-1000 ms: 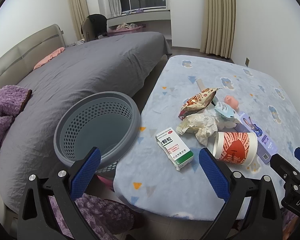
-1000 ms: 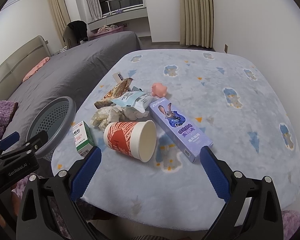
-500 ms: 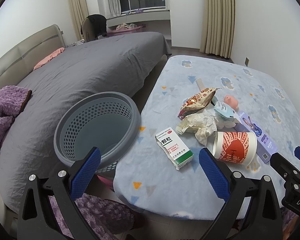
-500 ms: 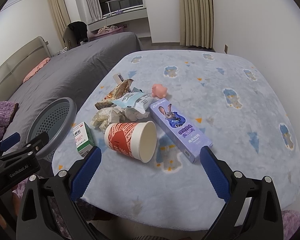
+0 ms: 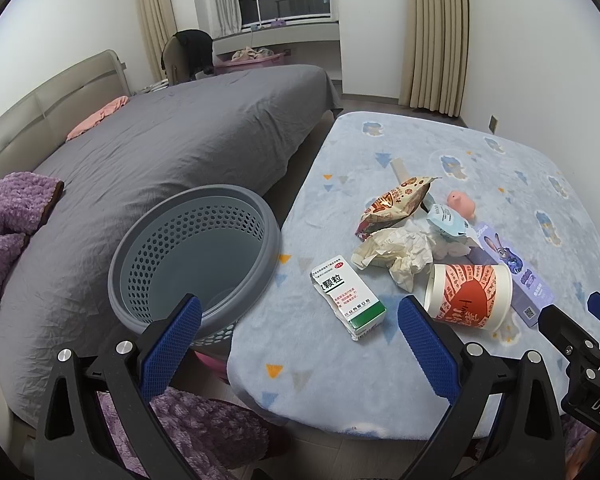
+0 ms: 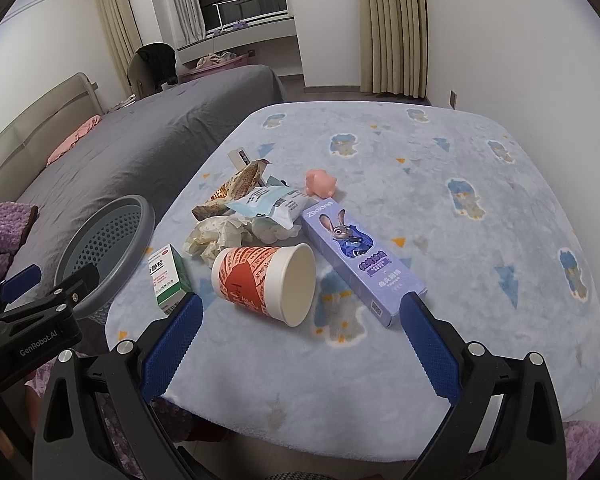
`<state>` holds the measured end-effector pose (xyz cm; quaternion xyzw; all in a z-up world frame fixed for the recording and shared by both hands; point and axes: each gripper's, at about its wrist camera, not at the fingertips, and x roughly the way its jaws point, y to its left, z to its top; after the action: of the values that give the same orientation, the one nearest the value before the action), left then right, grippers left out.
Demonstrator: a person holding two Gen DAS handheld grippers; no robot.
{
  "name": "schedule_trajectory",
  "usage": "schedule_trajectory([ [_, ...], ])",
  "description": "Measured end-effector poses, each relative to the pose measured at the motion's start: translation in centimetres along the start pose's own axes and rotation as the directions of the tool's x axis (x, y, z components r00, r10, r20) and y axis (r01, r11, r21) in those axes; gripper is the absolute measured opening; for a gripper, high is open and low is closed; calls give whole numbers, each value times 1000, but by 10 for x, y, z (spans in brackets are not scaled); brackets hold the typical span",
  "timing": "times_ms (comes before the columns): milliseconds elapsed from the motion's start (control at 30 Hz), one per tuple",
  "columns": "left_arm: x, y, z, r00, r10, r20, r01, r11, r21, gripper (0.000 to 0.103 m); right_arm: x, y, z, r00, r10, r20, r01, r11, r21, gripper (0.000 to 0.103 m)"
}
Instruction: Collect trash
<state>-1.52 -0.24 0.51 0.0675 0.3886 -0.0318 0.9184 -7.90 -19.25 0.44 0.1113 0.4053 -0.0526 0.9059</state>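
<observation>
A: Where do you have room to move?

B: The grey bed (image 5: 172,152) fills your left side. The counter (image 6: 480,208), under a blue patterned blanket, lies ahead; its far and right stretches are bare, and its rounded near edge sits just past your claws. The grey perforated basket (image 5: 196,256) stands in the gap between bed and counter, rim touching the counter's left edge, mouth open.

A: And the trash?

B: It all sits near the counter's near-left corner. The purple carton (image 6: 360,256) with a rabbit picture lies flat on the right of the pile. The red-and-white paper cup (image 6: 264,280) lies on its side just left of it, mouth toward your right claw. The green-and-white medicine box (image 5: 348,296) lies nearest the basket. Behind the cup are crumpled paper (image 5: 396,252), a snack wrapper (image 5: 392,204), a pale blue packet (image 6: 268,204) and a small pink toy (image 6: 320,182).

A: The claws?

B: Your left claw (image 5: 298,340) is spread wide, empty, between basket and box. Your right claw (image 6: 300,344) is also wide and empty, just short of the cup.

A: Anything unclear?

B: A small box behind the wrapper is mostly hidden. The print on the packets is too small to read.
</observation>
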Motion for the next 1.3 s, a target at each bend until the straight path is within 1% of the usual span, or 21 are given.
schedule_trajectory([
  [1033,-1,-1,0,1000,0,-6,0,1000,2,97,0,2,0,1000,7,-2,-7,1000,1,94],
  [1200,4,-3,1,1000,2,-19,-1,1000,4,97,3,-9,0,1000,17,-22,-17,999,29,94],
  [1300,11,-5,1,1000,-1,-30,1,1000,-1,97,7,-22,-2,999,1,-34,0,1000,26,94],
])
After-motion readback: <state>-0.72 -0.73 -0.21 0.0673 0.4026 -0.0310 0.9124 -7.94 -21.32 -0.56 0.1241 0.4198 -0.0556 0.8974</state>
